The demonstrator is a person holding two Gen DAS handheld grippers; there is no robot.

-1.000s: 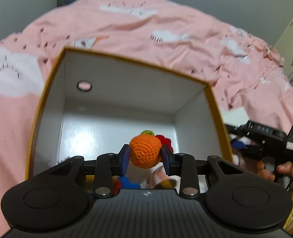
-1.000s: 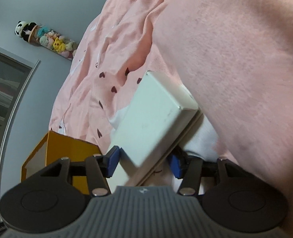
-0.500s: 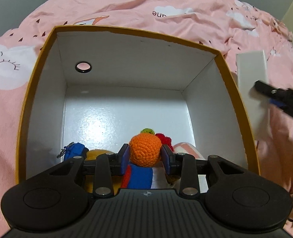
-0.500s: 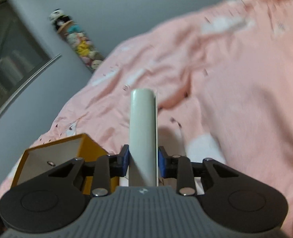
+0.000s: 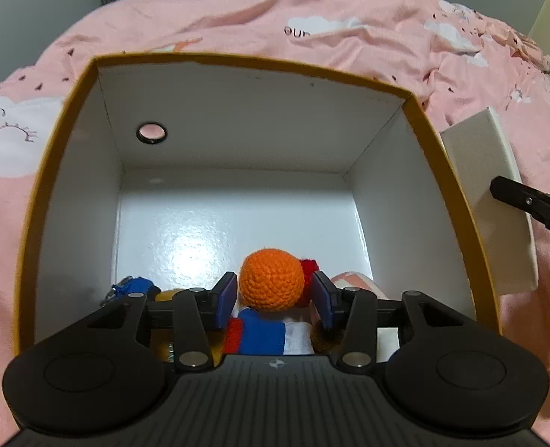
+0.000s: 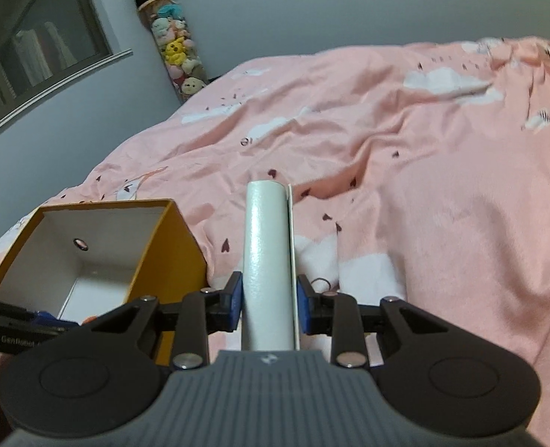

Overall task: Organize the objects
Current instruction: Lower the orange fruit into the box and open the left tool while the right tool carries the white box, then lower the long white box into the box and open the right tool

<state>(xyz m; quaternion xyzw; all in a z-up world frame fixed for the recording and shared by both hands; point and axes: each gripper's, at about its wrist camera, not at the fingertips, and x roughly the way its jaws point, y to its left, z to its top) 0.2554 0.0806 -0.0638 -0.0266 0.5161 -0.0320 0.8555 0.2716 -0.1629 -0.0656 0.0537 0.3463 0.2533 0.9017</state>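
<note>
A yellow cardboard box (image 5: 433, 141) with a white inside stands on the pink bedspread; it also shows in the right wrist view (image 6: 170, 249). My left gripper (image 5: 275, 300) hangs inside it, jaws opening. An orange crochet ball (image 5: 271, 279) sits between the pads, with slim gaps on both sides, resting on other toys. My right gripper (image 6: 269, 305) is shut on a flat white case (image 6: 267, 260), held edge-on above the bed beside the box. In the left wrist view the white case (image 5: 487, 193) hangs just outside the box's right wall.
Inside the box lie a blue keychain toy (image 5: 129, 287), a red, blue and white toy (image 5: 256, 331) and a red crochet piece (image 5: 309, 266). The rumpled bedspread (image 6: 424, 186) surrounds everything. A column of plush toys (image 6: 174, 48) stands by the wall, near a window (image 6: 32, 48).
The left jaws have widened off the orange ball, and the view now looks deeper into the box. The right gripper has closed on the white case, lifted it and rolled it edge-on.
</note>
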